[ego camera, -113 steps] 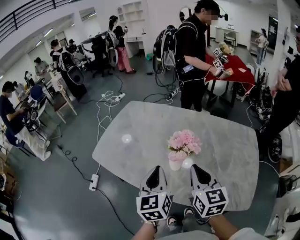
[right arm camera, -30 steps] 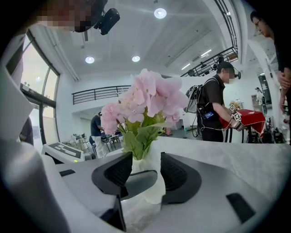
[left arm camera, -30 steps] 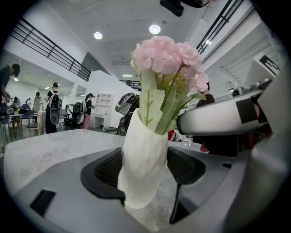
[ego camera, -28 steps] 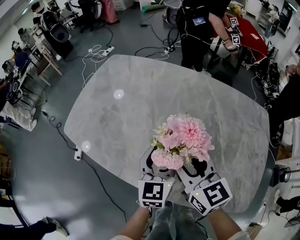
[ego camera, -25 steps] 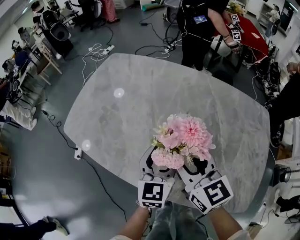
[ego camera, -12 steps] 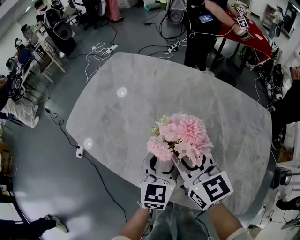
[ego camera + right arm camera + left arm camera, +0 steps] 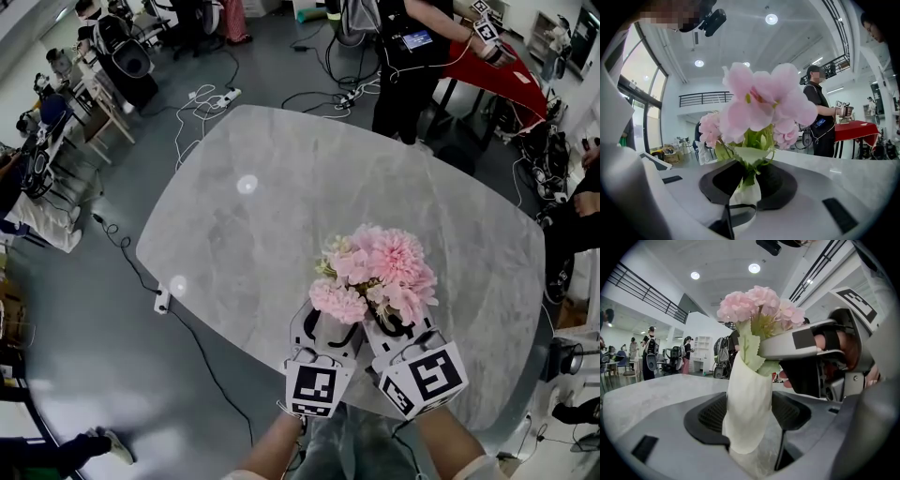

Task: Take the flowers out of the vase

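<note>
The left tongs [image 7: 325,328] clench the white vase [image 7: 746,399] by its body, upright. The right tongs [image 7: 395,326], beside the vase, have just been closing and now pinch the pink flowers [image 7: 380,272] by their stems just above the vase's mouth, over the table [image 7: 281,187].

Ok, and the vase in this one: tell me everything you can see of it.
The white vase looks matte and ceramic, widest at mid-body, narrowing to its mouth. It is upright, at the near edge of the grey table; its base is hidden. The left gripper clamps its body, a pad on each side. Its mouth holds pink flowers with green leaves. The right gripper, whose jaws have just been closing, pinches their stems right above the rim.
</note>
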The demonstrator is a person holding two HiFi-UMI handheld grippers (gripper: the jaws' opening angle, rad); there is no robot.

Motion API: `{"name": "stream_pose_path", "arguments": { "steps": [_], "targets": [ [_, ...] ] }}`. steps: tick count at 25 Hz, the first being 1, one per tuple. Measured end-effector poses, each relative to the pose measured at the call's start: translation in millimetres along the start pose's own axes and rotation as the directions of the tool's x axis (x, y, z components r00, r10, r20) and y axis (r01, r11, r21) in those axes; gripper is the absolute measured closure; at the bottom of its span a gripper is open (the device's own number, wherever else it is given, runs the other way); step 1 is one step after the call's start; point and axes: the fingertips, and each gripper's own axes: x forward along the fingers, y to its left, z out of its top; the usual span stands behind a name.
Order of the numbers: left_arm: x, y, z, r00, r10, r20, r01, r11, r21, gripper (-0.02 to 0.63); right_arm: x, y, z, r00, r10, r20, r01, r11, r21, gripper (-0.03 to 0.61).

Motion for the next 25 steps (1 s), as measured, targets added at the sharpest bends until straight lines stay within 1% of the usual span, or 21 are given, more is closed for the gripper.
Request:
{"name": "stream_pose_path", "arguments": {
  "steps": [5,10,14,20,23,25],
  "targets": [
    [-0.3,-1.2,-2.6,1.000,-0.007,-0.003,0.007,1.000,0.001,0.310,-3.4,0.9,2.1,1.000,-0.001,0.004,0.001,1.000,0.011,0.486],
    [-0.2,-2.6,-2.9,1.000,-0.013,-0.005,0.013,1.000,0.000,0.310,-9.3,2.8,12.7,1.000,0.005,0.023,-0.005,1.000,0.005,0.506],
    [-3.4,0.4,-7.4,1.000,-0.017,0.002,0.017,1.000,-0.003,0.310,-11.4,6.0,15.7,0.999,0.009,0.035,-0.011,0.999,0.042,0.514],
    [-5.3,3.6,-9.7,1.000,-0.025,0.003,0.025,1.000,-0.012,0.308,-16.5,7.3,30.6,0.999,0.005,0.050,-0.008,0.998,0.069,0.518],
    [-10.2,5.4,-14.3,1.000,-0.027,0.010,0.027,1.000,-0.013,0.308,-20.0,12.3,34.6,0.998,0.001,0.056,-0.005,0.998,0.070,0.518],
    [-8.7,3.9,-11.3,1.000,-0.026,0.010,0.026,1.000,-0.013,0.308,-22.8,10.6,42.0,0.998,0.000,0.056,-0.004,0.998,0.063,0.518]
  ]
}}
